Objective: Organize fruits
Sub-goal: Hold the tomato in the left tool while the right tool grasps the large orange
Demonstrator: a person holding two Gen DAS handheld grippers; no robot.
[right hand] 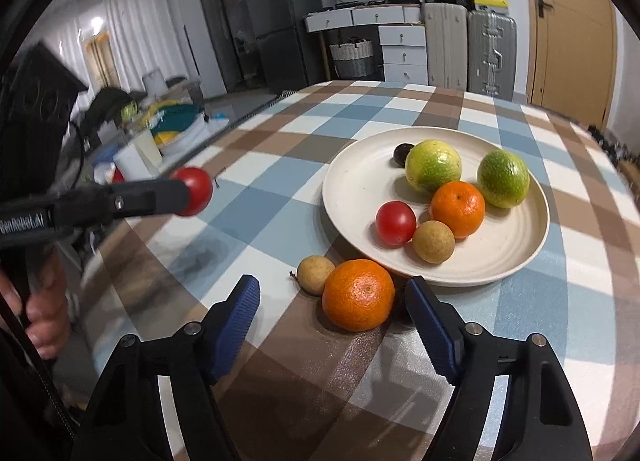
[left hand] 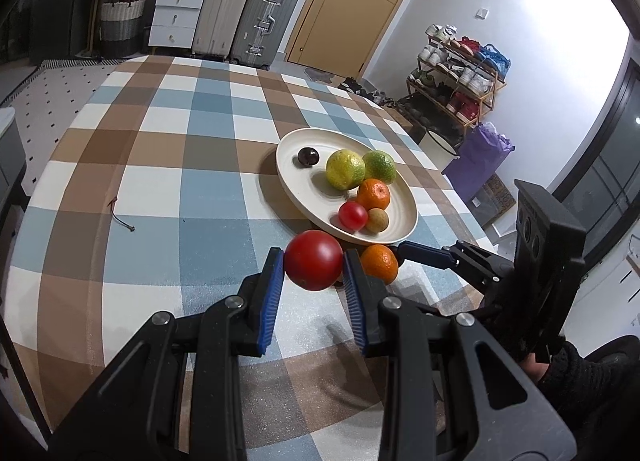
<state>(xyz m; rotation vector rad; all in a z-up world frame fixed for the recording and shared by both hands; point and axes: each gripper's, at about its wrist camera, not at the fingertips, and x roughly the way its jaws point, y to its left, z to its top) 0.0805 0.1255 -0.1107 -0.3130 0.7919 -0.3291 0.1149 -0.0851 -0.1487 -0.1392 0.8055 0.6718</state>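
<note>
The left gripper [left hand: 314, 265] is clenched on a glossy round red tomato [left hand: 314, 260], its blue ribbed pads [left hand: 273, 293] pressing both sides and holding it above the checked blue, brown and white tablecloth [left hand: 160, 181]. The tomato's underside is hidden from the left wrist view.

The right gripper [right hand: 332, 311] is released: its blue pads [right hand: 236, 315] stand apart on either side of a dimpled orange mandarin [right hand: 358, 295] and touch nothing. The mandarin rests on the cloth, just outside the rim of the round cream ridged plate [right hand: 500, 261]. A small tan round fruit [right hand: 315, 275] lies touching its left side. A dark object behind the mandarin's right edge is too hidden to identify.

The plate carries a small red tomato [right hand: 395, 223], a second tan fruit [right hand: 433, 241], a second mandarin [right hand: 457, 209], two green-yellow citrus fruits [right hand: 433, 166] and a dark round fruit [right hand: 401, 155], partly covered by the nearer citrus.

A person's hand [right hand: 44, 305], cut off at the frame edge, grips the left tool's handle.
</note>
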